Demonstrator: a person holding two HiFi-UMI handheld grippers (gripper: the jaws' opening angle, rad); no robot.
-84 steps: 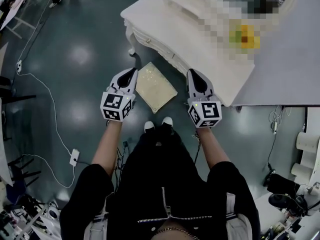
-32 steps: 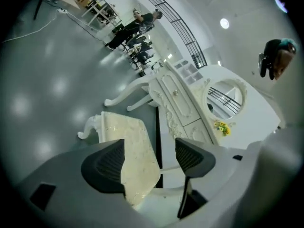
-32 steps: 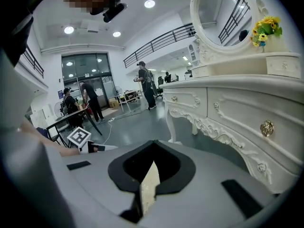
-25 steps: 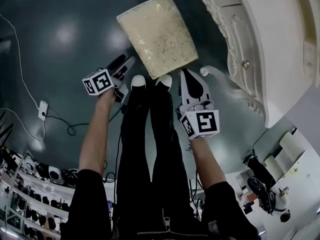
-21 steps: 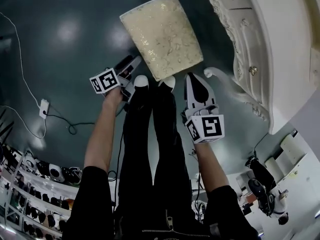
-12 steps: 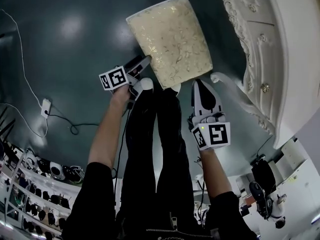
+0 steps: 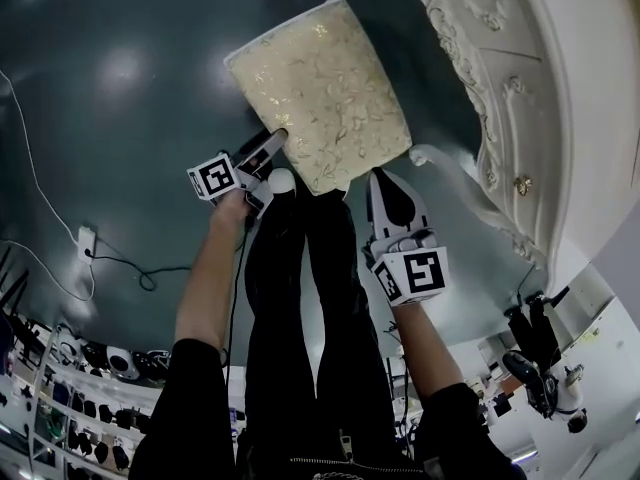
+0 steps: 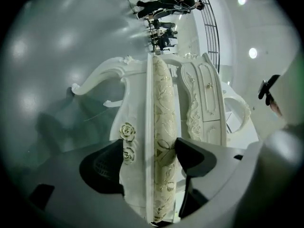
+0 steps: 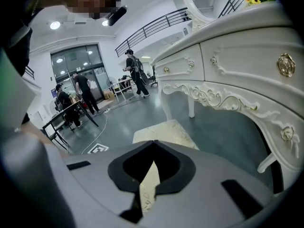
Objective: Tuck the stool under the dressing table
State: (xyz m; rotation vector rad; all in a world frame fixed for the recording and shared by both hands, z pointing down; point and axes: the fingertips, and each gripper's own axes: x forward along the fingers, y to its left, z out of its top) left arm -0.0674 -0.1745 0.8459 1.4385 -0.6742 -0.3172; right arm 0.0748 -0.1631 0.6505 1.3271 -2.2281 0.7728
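The stool (image 7: 320, 93) has a cream patterned cushion and a white carved frame. It stands on the dark floor just left of the white dressing table (image 7: 500, 88). My left gripper (image 7: 265, 151) is at its near-left edge. In the left gripper view the seat edge (image 8: 161, 127) runs between the jaws, with one jaw on the cushion and the other on the rose-carved frame. My left gripper (image 8: 149, 163) is shut on it. My right gripper (image 7: 380, 183) is by the near-right corner, jaw tips together. The cushion (image 9: 166, 129) lies beyond my right gripper (image 9: 153, 144).
A curved table leg (image 7: 440, 163) reaches toward the stool's right side. The person's white shoes (image 7: 282, 180) are just behind the stool. A white cable and power strip (image 7: 85, 243) lie on the floor at left. Several people (image 9: 135, 72) stand far off.
The left gripper has gone from beside the stool's near-left corner to gripping its edge. The right gripper stays by the near-right corner. The stool sits slightly further left in view.
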